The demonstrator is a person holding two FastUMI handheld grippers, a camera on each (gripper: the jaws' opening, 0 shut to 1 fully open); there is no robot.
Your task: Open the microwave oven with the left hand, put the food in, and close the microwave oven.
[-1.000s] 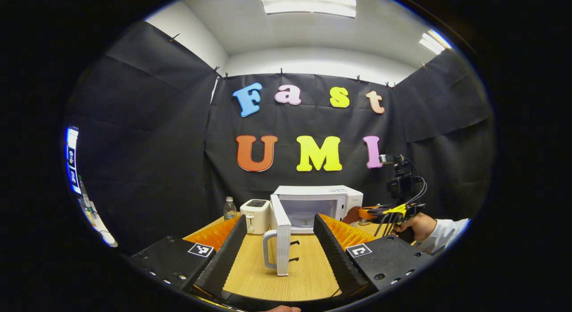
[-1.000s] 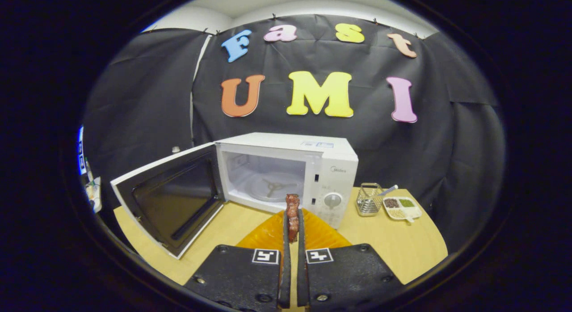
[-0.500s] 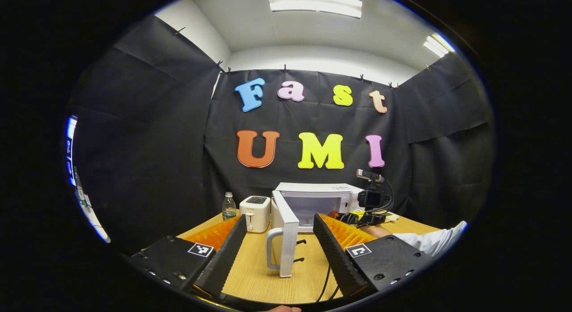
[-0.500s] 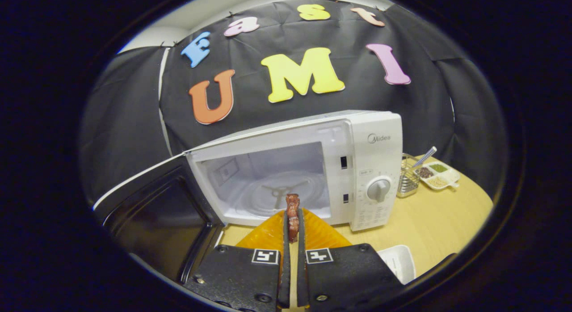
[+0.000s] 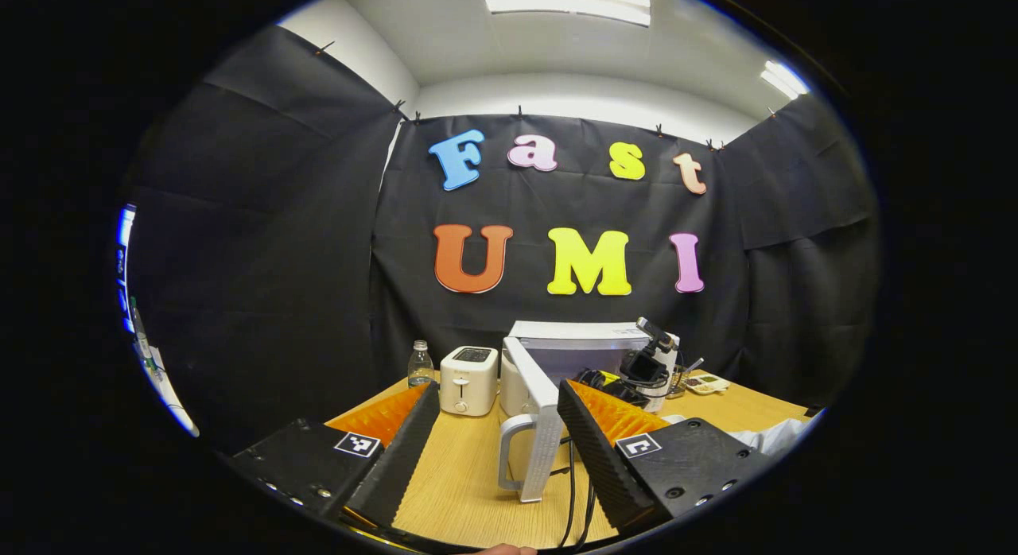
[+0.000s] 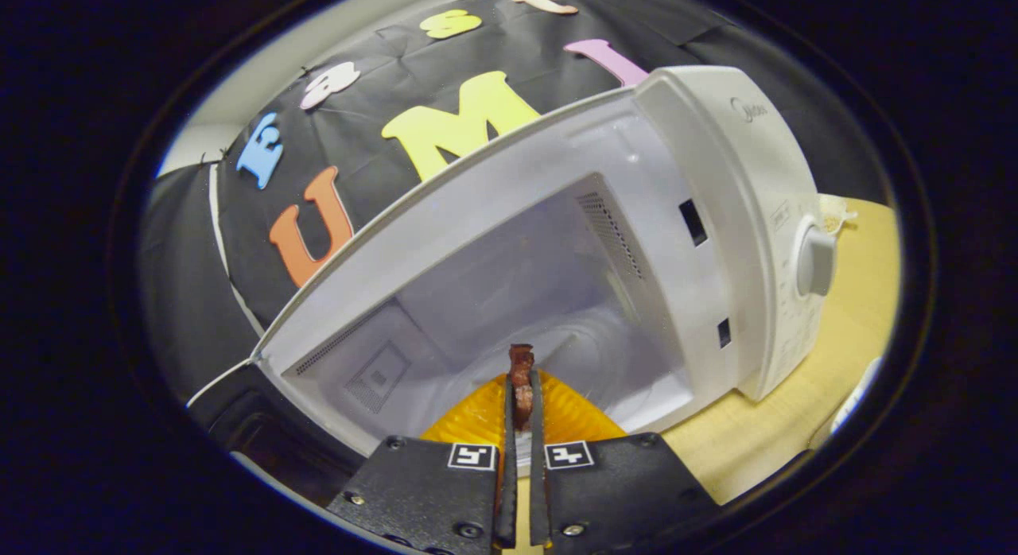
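Pinching a strip of meat, the right gripper sits at the open microwave mouth; left gripper gapes wide, empty.

The left gripper view looks level across the tabletop from well back, facing the booth wall, with the edge of the open microwave door just ahead and the microwave farther off. The right gripper view sits very near the microwave, tilted, looking straight into its open cavity. Both views share the microwave and the tabletop.
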